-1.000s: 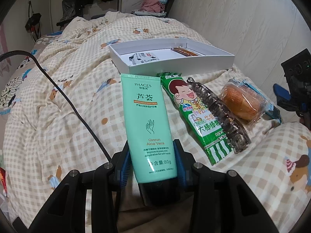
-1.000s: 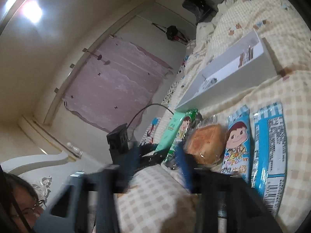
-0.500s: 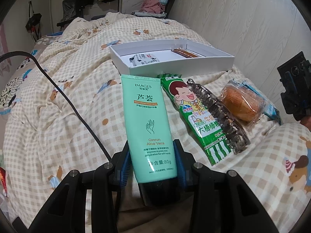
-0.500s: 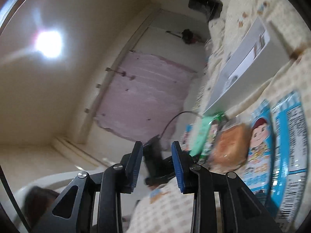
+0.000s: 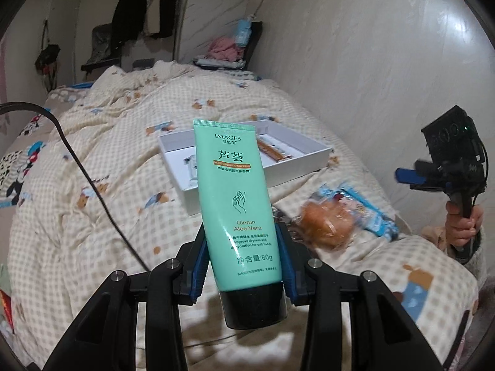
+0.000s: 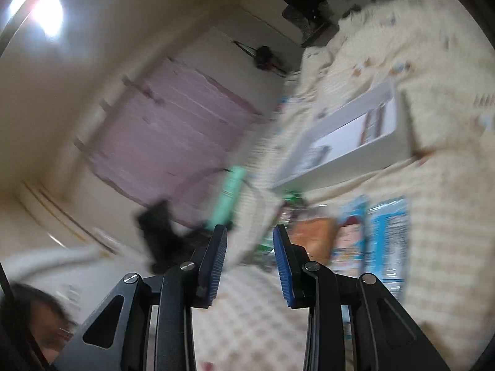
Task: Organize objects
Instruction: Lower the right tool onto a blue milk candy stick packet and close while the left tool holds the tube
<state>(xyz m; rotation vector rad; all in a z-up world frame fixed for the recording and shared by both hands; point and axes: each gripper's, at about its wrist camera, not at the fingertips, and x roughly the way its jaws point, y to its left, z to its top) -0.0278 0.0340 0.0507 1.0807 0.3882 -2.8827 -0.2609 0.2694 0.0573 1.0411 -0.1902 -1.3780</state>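
My left gripper (image 5: 243, 266) is shut on a mint-green aloe vera hand cream tube (image 5: 238, 204) and holds it upright above the bed, black cap down. Behind it lies an open white box (image 5: 297, 162) with small items inside. A wrapped bun (image 5: 324, 224) and blue snack packets (image 5: 368, 208) lie on the quilt to the right. My right gripper (image 6: 250, 247) is open and empty, held in the air; it shows at the right of the left wrist view (image 5: 451, 167). The right wrist view is blurred but shows the tube (image 6: 229, 198), box (image 6: 352, 136) and snacks (image 6: 368, 238).
A checked quilt (image 5: 77, 216) covers the bed. A black cable (image 5: 92, 185) runs across it on the left. A panelled wall (image 5: 371, 61) borders the bed on the right. Clothes and a chair (image 5: 102, 46) stand at the far end.
My left gripper has lifted the cream tube off the quilt and tilted it upright. My right gripper has swung through the air, with its jaws now wider apart.
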